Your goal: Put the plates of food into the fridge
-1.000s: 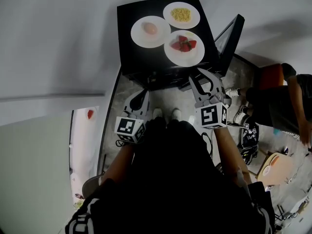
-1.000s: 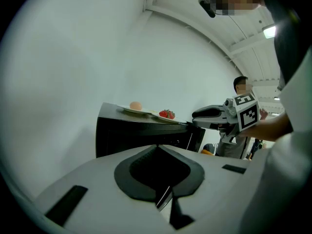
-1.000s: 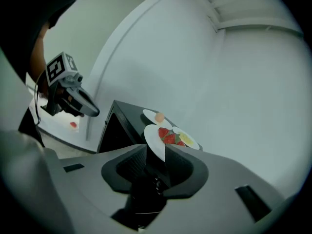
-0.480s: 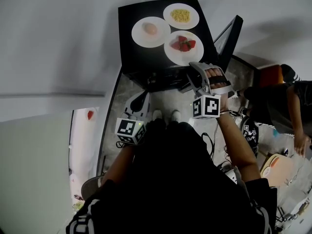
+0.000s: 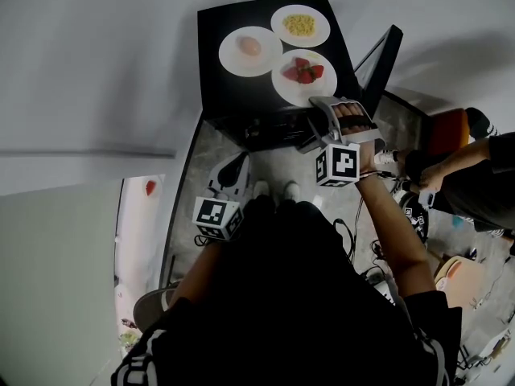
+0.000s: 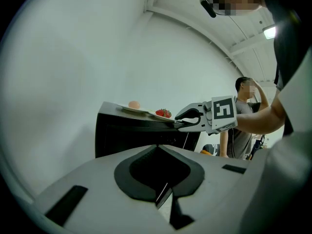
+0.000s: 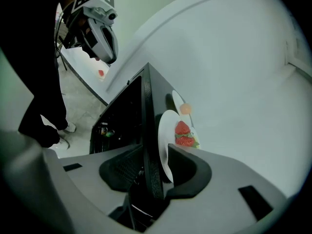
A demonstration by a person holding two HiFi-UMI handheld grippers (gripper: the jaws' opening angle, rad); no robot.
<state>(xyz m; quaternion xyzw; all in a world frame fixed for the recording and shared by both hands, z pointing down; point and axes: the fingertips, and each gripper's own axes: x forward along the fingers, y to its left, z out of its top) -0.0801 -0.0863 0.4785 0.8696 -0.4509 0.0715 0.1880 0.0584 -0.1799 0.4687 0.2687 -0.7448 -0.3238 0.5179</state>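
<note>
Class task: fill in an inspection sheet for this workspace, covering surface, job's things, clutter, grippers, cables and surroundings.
Surface: black fridge top, bare beside the plates.
Job's things: three white plates on it: strawberry plate, pale-food plate, yellow-food plate; fridge door open.
Clutter: small red thing on the white counter.
Grippers: right gripper open, jaws just been opening, astride the strawberry plate's near rim; left gripper shut, empty, short of the fridge.
Cables: dark cables on the floor.
Surroundings: second person at right.
</note>
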